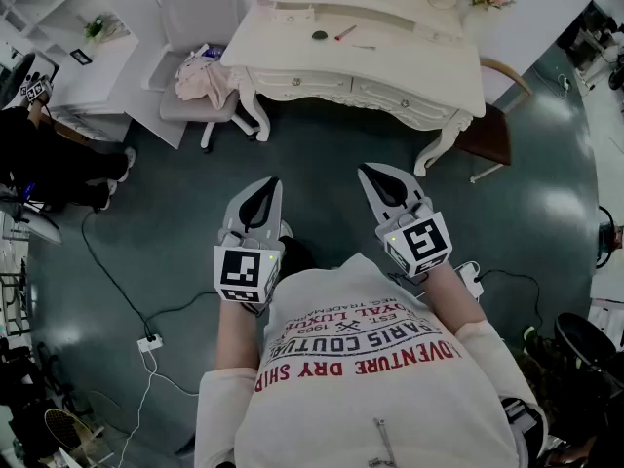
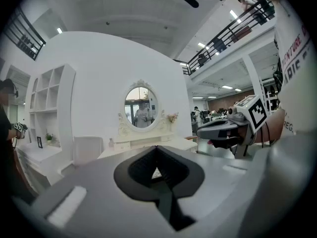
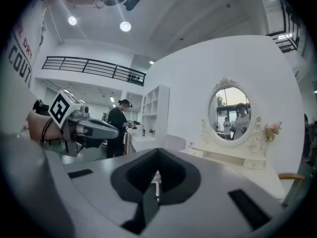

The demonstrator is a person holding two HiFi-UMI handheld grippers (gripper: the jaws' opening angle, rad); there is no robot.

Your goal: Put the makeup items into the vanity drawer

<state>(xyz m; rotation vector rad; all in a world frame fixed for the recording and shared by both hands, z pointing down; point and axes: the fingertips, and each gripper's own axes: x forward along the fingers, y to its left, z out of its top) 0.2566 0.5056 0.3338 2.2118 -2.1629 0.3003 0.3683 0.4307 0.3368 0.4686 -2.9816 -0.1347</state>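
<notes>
One grey chair (image 1: 200,22) beside vanity (image 1: 409,66) | floor power strip (image 1: 149,342) | tabletop items (image 1: 320,35), perhaps makeup

Glossy white vanity (image 1: 419,66), smooth shiny dark floor (image 1: 322,154); crumpled pink cloth (image 1: 200,81)

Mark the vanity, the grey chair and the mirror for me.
vanity (image 1: 409,61), head view, bare tabletop.
grey chair (image 1: 200,16), head view, backrest.
mirror (image 2: 140,100), left gripper view, middle of the glass.

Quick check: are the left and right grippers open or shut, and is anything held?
Left gripper: closed, holding nothing.
Right gripper: closed, holding nothing.
</notes>
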